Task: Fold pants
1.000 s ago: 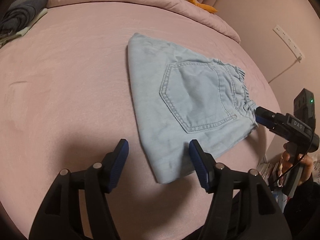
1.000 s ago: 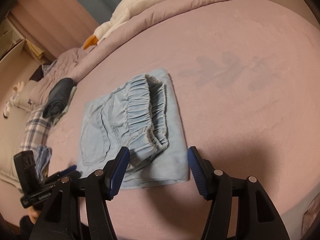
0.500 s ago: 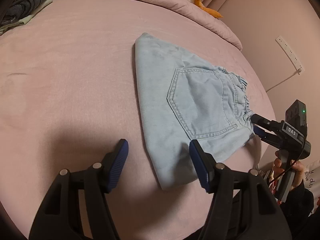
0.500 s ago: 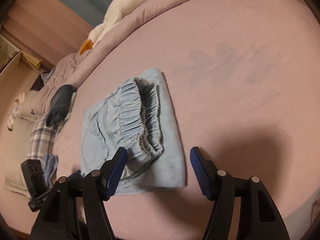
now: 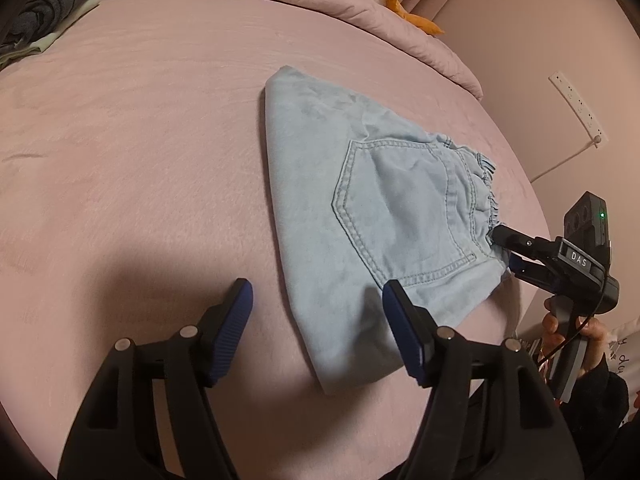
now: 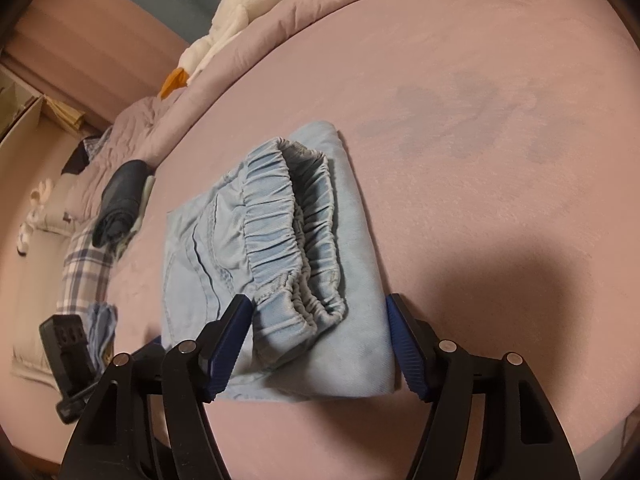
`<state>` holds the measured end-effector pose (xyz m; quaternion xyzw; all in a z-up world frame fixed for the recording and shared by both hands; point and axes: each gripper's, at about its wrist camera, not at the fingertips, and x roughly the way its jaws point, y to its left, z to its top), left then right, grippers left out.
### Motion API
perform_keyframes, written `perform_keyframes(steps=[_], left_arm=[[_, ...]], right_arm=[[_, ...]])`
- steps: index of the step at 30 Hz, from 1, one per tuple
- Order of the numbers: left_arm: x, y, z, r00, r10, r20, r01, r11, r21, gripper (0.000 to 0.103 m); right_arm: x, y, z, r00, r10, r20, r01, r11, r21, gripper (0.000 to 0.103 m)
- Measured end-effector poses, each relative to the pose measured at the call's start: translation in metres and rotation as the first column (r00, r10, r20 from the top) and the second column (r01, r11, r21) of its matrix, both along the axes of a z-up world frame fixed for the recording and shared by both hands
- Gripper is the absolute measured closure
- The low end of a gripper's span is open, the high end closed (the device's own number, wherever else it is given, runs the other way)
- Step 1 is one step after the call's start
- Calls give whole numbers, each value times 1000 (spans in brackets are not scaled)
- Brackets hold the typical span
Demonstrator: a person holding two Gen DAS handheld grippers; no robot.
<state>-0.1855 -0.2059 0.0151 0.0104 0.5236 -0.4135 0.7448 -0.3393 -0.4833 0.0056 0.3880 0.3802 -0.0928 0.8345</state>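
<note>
Light blue denim pants [image 5: 360, 216] lie folded into a small packet on the pink bed [image 5: 140, 160], back pocket up. My left gripper [image 5: 318, 314] hovers over the packet's near folded corner. Its jaws are opening, the corner lies between them, and the pads do not press it. My right gripper [image 6: 318, 318] is at the other end, its jaws opening around the gathered elastic waistband [image 6: 288, 240] without squeezing it. The left wrist view shows that right gripper [image 5: 506, 250] with its tips at the waistband edge, held by a hand [image 5: 560, 328].
A rolled dark garment [image 6: 120, 200] and plaid cloth [image 6: 84, 272] lie at the far side of the bed. A white plush toy [image 6: 224, 36] rests on the bunched quilt [image 5: 360, 8]. A power strip [image 5: 576, 108] hangs on the wall beyond the bed's edge.
The right gripper has edged in, so the waistband end now sits between its fingers. Both pairs of jaws stand a little wider. The pants lie as before.
</note>
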Motion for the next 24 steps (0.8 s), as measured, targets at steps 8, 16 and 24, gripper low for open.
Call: perform_keyframes(steps=[8, 16, 24], left_arm=[[7, -5, -1, 1000, -6, -5, 6, 1000, -7, 35], [16, -14, -1, 1000, -21, 0, 21, 1000, -5, 35], [20, -26, -1, 999, -49, 12, 49, 999, -1, 34]], right_arm=[[15, 0, 0, 1000, 25, -14, -25, 1000, -19, 31], [27, 1, 0, 998, 51, -21, -52, 998, -43, 27], [36, 2, 0, 996, 88, -30, -89, 994, -70, 25]])
